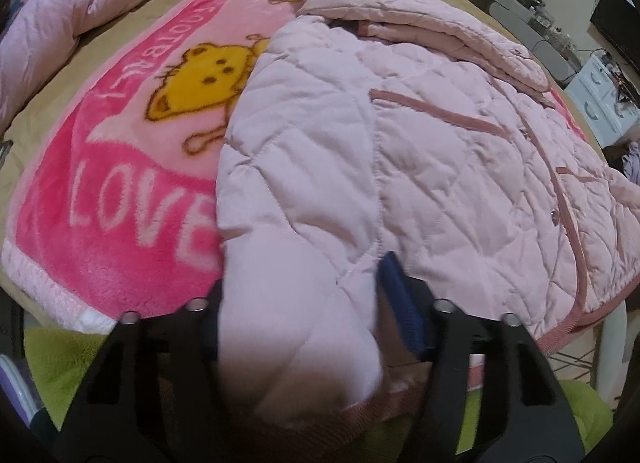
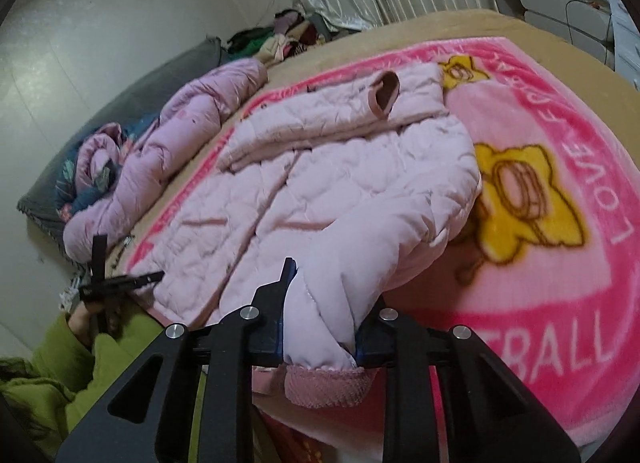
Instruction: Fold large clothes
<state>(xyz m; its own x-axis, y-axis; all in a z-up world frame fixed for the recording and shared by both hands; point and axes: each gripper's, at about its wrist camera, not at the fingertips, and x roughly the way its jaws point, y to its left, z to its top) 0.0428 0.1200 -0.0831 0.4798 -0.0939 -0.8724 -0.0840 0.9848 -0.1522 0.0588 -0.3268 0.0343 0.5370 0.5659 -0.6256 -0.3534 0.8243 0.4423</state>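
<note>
A pale pink quilted jacket [image 1: 420, 135] with darker pink trim lies spread on a bright pink cartoon blanket [image 1: 120, 183]. My left gripper [image 1: 304, 303] is shut on a jacket sleeve near its ribbed cuff [image 1: 380, 407], at the bed's near edge. In the right wrist view the jacket [image 2: 320, 183] lies across the blanket [image 2: 560, 263], with its other cuff [image 2: 386, 97] lying on top at the far end. My right gripper [image 2: 320, 327] is shut on a sleeve just above its ribbed cuff [image 2: 326, 387]. The left gripper [image 2: 116, 283] shows at the left there.
A rumpled lilac quilt [image 2: 160, 151] lies along the bed's far left side by a dark pillow [image 2: 60, 191]. A heap of clothes [image 2: 280, 39] sits by the curtain. White drawers and a cluttered desk [image 1: 592, 75] stand to the right. My green sleeve [image 2: 60, 375] is below.
</note>
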